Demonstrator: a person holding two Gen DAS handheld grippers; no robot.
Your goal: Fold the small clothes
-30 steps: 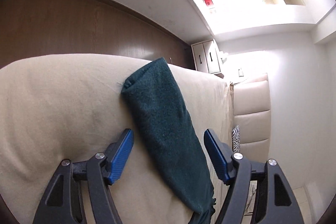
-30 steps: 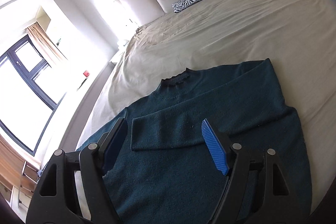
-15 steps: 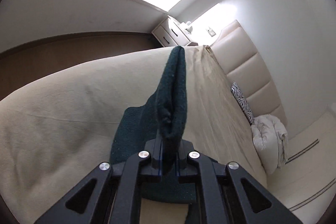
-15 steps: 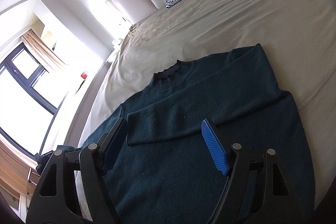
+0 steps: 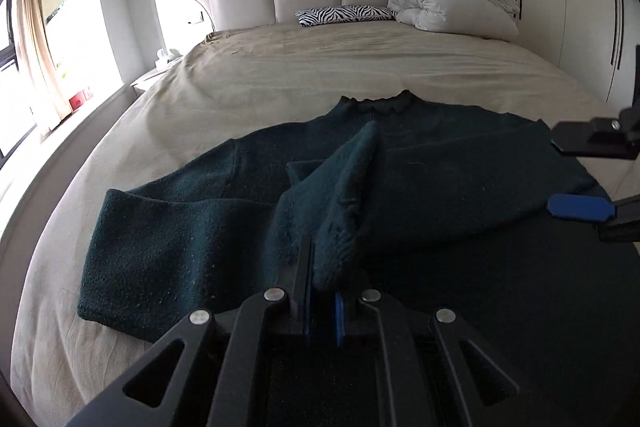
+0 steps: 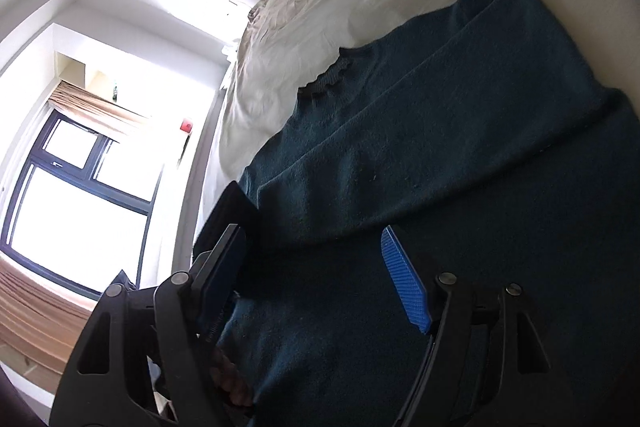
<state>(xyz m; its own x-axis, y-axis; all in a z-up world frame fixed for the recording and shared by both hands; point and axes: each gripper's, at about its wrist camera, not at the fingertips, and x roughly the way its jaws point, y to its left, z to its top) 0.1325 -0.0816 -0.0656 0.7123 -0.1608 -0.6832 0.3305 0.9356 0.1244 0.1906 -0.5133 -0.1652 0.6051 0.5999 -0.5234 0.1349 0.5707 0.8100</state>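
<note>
Left gripper (image 5: pixel 320 291) clenched on sweater sleeve (image 5: pixel 340 195)
Sleeve is carried over the sweater body to fold inward; right gripper (image 6: pixel 316 275), jaws just narrowing, grasps nothing.

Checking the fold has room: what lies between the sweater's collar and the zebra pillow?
Only bare beige sheet between the collar and the pillow, seen in the left wrist view.
</note>
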